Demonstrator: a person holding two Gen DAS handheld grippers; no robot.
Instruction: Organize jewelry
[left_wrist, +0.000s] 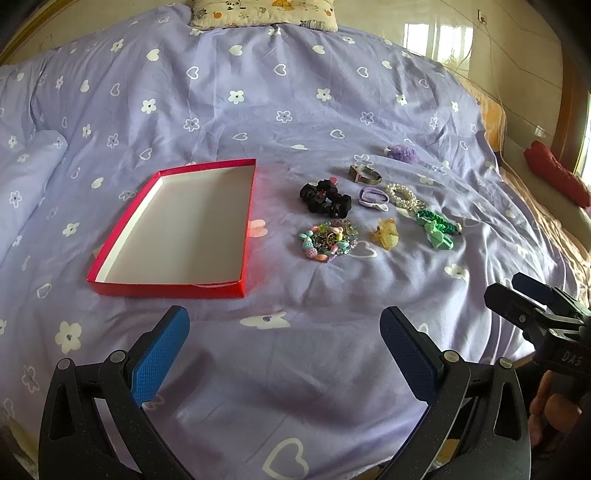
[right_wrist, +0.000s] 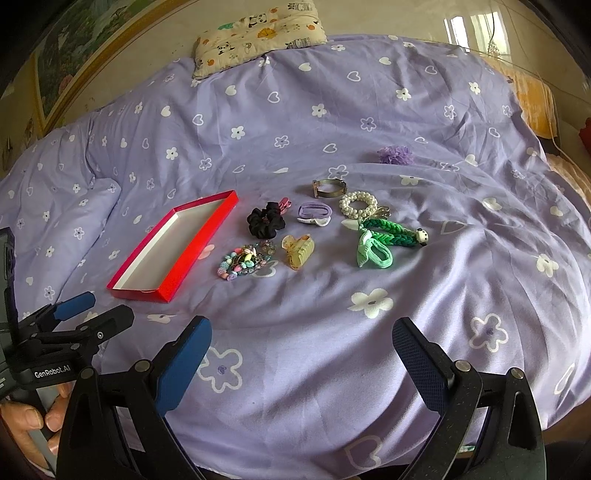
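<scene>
The jewelry (right_wrist: 295, 229) is lying loose in a cluster on the bedspread (right_wrist: 332, 350), ahead of the right gripper (right_wrist: 301, 360) and nearer it than the left gripper (left_wrist: 284, 356), both gaping wide and holding nothing, while the red box (left_wrist: 177, 288) is sitting empty, lengthwise ahead-left.

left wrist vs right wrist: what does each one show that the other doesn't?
Left wrist only: a red cushion at the far right edge, and the right gripper from the side.

Right wrist only: a framed picture on the wall at upper left, a small pink clip clear of the black scrunchie, and the left gripper from the side.

Both: the empty red box, the beaded bracelets, watch, pearl bracelet, yellow claw clip, and both grippers open.
</scene>
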